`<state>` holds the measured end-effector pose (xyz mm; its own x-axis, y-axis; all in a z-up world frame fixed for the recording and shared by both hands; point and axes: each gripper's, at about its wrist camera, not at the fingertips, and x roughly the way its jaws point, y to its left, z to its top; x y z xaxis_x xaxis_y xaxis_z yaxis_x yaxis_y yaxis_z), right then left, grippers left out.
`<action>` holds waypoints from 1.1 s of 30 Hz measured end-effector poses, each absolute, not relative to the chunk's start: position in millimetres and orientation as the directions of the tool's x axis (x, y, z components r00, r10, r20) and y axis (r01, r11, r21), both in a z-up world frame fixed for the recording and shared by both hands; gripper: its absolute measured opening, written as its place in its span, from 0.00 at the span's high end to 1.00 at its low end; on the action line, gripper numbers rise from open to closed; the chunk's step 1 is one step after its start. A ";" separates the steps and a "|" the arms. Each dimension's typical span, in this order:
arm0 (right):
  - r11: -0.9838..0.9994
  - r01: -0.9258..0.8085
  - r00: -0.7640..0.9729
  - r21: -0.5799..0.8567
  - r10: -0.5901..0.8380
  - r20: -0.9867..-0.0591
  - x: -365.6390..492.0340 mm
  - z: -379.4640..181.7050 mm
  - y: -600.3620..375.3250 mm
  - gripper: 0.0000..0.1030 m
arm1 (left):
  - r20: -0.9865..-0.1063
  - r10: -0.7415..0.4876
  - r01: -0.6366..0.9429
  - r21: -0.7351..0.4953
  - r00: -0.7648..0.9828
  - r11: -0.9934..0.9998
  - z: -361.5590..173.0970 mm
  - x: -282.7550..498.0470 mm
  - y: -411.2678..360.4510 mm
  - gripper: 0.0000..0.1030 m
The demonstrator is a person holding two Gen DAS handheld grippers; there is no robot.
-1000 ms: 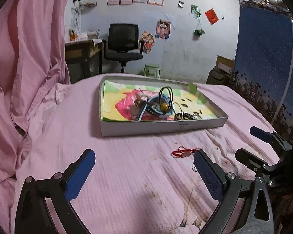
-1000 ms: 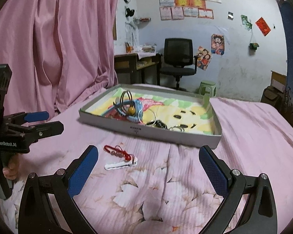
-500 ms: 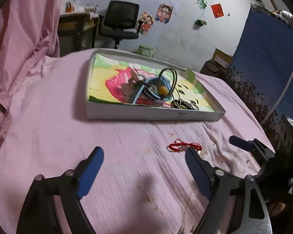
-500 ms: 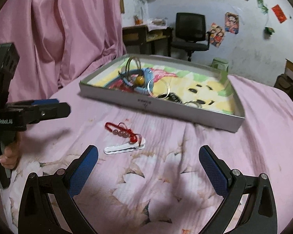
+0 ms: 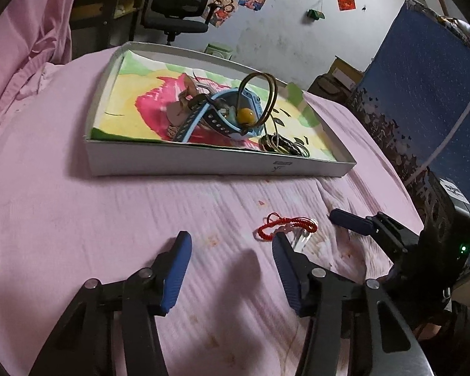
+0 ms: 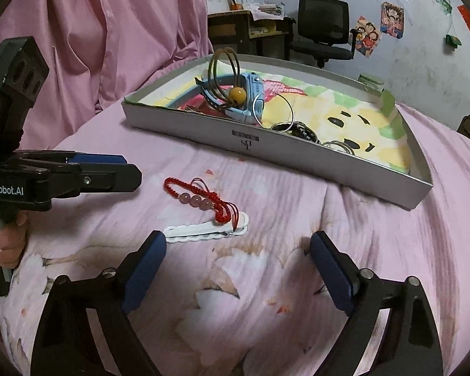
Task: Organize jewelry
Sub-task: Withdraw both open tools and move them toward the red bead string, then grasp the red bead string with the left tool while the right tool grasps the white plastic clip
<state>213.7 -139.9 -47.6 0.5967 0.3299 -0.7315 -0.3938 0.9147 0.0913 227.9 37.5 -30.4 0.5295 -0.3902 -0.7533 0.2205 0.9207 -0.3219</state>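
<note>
A red cord bracelet (image 6: 197, 199) with pink beads lies on the pink bedspread, its end over a white hair clip (image 6: 206, 228). It also shows in the left wrist view (image 5: 285, 227). Behind it a shallow grey box (image 6: 297, 153) holds a blue watch (image 6: 250, 97), bangles and rings. My left gripper (image 5: 232, 252) is open and empty, just short and left of the bracelet. My right gripper (image 6: 238, 253) is open and empty, just short of the clip. Each gripper shows in the other's view: the right one (image 5: 354, 222), the left one (image 6: 109, 169).
The box (image 5: 185, 159) sits mid-bed. A pink curtain (image 6: 109, 31) hangs at the left. A blue patterned panel (image 5: 423, 87) stands at the right. A desk and black office chair (image 6: 326, 34) stand by the far wall.
Both grippers have moved forward and down toward the bracelet and clip. The left gripper's fingers have closed in somewhat. Nothing has been taken hold of.
</note>
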 end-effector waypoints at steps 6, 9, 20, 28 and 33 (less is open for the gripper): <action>0.919 -0.380 0.585 0.103 0.326 -0.742 222.3 -51.8 -141.8 0.20 | -0.760 -0.409 0.247 -0.327 0.505 0.912 -33.4 234.8 26.6 0.57; 0.922 -0.371 0.583 0.114 0.327 -0.744 225.4 -53.6 -144.9 0.24 | -0.765 -0.419 0.263 -0.329 0.489 0.907 -35.8 237.6 20.6 0.63; 0.921 -0.366 0.577 0.130 0.335 -0.745 229.5 -57.3 -148.6 0.26 | -0.769 -0.478 0.292 -0.384 0.424 0.876 -45.2 249.6 9.8 0.87; 0.916 -0.373 0.567 0.148 0.351 -0.745 234.2 -59.7 -149.7 0.33 | -0.757 -0.493 0.273 -0.412 0.428 0.870 -50.6 253.4 8.9 0.94; 0.913 -0.378 0.562 0.153 0.358 -0.745 238.3 -59.9 -148.6 0.36 | -0.753 -0.467 0.248 -0.395 0.464 0.885 -48.4 251.0 12.7 0.95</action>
<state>238.3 -148.6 -59.9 0.5622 0.3580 -0.7455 -0.3784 0.9129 0.1530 251.0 12.7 -48.4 0.4636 -0.4665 -0.7533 0.2480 0.8845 -0.3951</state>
